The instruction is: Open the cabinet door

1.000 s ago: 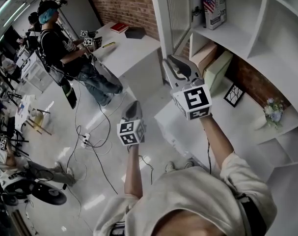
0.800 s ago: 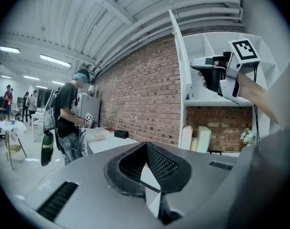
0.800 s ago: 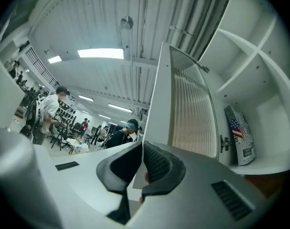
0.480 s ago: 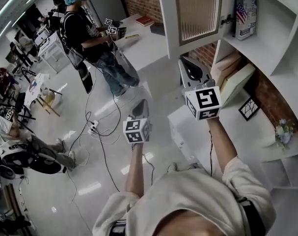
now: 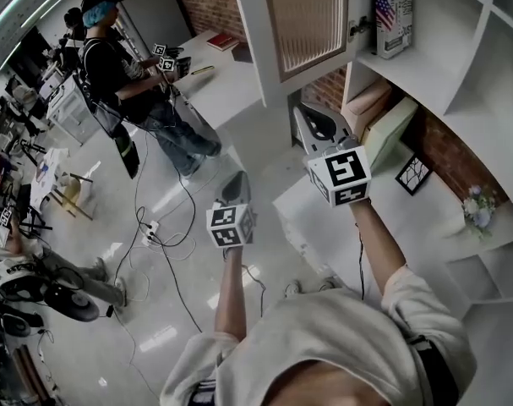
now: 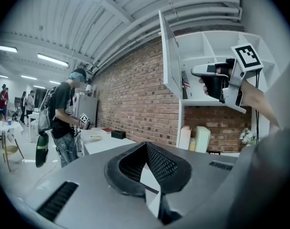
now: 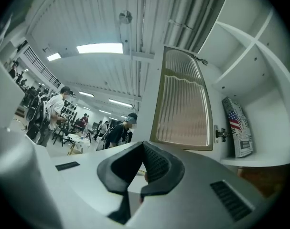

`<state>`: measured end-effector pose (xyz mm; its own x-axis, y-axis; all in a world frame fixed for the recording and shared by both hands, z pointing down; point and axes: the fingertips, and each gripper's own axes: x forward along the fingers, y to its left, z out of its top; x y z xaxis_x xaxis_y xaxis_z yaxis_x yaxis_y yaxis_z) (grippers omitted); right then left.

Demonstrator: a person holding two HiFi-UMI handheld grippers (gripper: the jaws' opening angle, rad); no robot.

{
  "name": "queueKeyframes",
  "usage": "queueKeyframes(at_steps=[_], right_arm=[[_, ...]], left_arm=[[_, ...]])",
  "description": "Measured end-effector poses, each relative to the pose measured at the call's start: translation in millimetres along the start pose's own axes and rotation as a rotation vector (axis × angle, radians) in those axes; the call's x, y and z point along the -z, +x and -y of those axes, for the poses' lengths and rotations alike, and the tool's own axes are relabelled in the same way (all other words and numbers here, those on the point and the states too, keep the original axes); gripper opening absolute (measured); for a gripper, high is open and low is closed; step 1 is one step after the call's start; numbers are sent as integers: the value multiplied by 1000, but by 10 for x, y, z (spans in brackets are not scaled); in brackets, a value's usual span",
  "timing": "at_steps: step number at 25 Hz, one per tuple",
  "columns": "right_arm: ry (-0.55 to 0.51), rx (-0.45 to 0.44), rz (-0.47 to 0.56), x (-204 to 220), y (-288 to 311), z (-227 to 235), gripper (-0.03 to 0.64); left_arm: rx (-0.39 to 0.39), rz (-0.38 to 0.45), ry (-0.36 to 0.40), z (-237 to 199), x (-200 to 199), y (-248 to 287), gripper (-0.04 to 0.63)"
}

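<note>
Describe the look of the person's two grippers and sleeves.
Both the left gripper and the right gripper are grey, with black textured pads. Each carries a white cube printed with black square markers. The sleeves are light, loose fabric.

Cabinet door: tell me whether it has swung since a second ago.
Yes. The cabinet door has swung wider open, its free edge now further from the flag-printed book standing on the fixed shelf.
</note>
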<state>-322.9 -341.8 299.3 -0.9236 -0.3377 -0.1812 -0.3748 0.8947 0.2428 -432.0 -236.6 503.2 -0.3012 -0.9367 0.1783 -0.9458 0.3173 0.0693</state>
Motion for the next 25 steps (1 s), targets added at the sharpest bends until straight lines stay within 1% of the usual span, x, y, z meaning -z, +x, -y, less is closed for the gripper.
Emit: queueKeyframes(at_steps=[7,12,19,25], right_arm=[[-13,81,-54,221,-267,340,12],[-22,164,-93,357,-554,636,12],[-14,278,-146,608,-1089,1035,12],[-9,385,-228,942,-1643,1349,12]], left_arm=[[84,-4,12,328,-8,252,26],[169,1,30,655,-40,444,26],[272,-11,60,1159,-28,656,26],[367,-29,75,1618,15,806,26]])
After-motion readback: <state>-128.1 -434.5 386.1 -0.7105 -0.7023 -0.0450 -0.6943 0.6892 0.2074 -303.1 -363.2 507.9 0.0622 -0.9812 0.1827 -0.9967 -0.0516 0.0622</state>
